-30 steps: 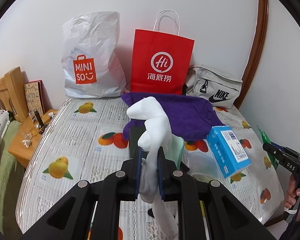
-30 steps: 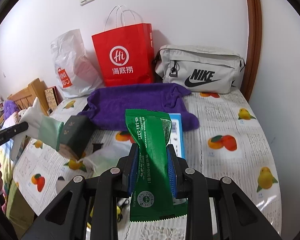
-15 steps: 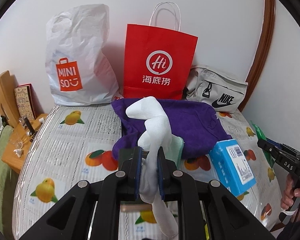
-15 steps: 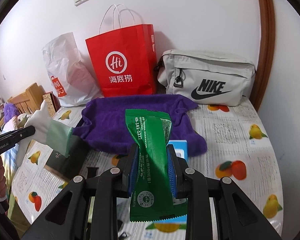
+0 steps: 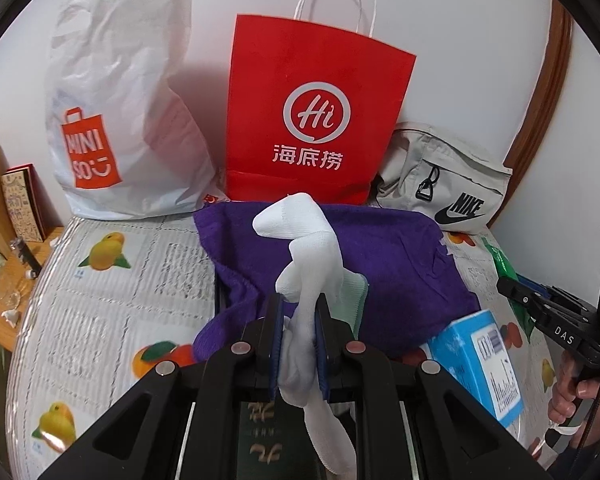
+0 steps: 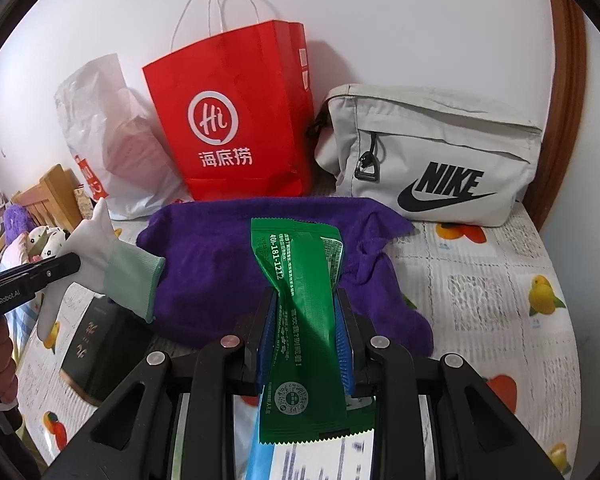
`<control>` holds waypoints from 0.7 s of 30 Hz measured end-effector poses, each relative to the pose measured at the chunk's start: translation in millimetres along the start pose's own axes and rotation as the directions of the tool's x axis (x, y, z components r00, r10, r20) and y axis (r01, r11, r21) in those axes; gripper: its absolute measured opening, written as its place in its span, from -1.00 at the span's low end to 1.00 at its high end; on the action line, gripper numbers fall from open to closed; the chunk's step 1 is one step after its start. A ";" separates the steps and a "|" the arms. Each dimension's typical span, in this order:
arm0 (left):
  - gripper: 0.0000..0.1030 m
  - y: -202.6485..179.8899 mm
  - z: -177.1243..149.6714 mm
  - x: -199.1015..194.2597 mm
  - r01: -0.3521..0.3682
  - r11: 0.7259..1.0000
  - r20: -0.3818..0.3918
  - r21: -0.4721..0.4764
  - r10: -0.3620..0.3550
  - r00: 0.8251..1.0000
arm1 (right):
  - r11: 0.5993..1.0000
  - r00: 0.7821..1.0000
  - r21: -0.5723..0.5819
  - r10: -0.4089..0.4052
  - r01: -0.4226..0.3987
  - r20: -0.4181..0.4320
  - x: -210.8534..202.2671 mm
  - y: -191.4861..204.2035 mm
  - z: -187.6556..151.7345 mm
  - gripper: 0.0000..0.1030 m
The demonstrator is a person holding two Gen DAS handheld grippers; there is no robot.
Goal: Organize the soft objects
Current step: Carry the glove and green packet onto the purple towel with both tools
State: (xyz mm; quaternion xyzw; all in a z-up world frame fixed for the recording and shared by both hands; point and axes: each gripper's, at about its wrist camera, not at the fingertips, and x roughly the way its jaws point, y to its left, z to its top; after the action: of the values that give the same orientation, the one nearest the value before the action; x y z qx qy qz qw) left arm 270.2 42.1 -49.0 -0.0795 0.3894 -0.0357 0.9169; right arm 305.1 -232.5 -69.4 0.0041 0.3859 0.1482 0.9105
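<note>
Lettering "MINISO" marked the white plastic bag, "Hi" the red paper bag, "NIKE" the grey pouch. A white sock was pinched upright by the left tool above the purple towel. A green sachet was clamped lengthwise, pointing forward, in the right tool.

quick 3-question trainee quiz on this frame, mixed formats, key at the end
1. True or false: the left gripper is shut on the white sock.
2. The right gripper holds: A) blue box B) green packet C) purple towel.
3. Fill in: the logo on the grey pouch beside the red paper bag reads ____.

Key: 1 true. 2 B, the green packet; the blue box and purple towel lie on the bed. 3 NIKE.
</note>
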 end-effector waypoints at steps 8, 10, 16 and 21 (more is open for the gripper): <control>-0.73 0.2 17.0 40.0 -0.021 1.000 -0.047 0.005 0.021 0.999 | 1.000 0.999 -0.013 0.008 -0.008 -0.041 37.2 -5.7 19.6 -0.47; -0.73 0.3 20.7 50.5 -0.027 1.000 -0.059 0.003 0.027 0.998 | 1.000 0.998 -0.023 0.001 -0.003 -0.057 49.4 -6.7 25.1 -0.47; -0.72 -0.2 31.8 80.2 -0.039 0.999 -0.094 0.009 0.039 0.995 | 1.000 0.994 -0.023 0.006 -0.009 -0.107 78.9 -12.1 29.2 -0.46; -0.72 -0.2 38.6 97.9 -0.041 0.999 -0.112 0.017 0.043 0.993 | 0.999 0.988 -0.041 -0.018 0.012 -0.156 96.9 -17.4 30.5 -0.46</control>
State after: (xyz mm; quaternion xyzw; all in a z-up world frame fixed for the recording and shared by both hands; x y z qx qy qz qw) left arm 366.0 34.0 -91.9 -0.0627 0.4415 -0.0236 0.8948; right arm 394.9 -219.4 -118.1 -0.0286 0.4530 0.1490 0.8785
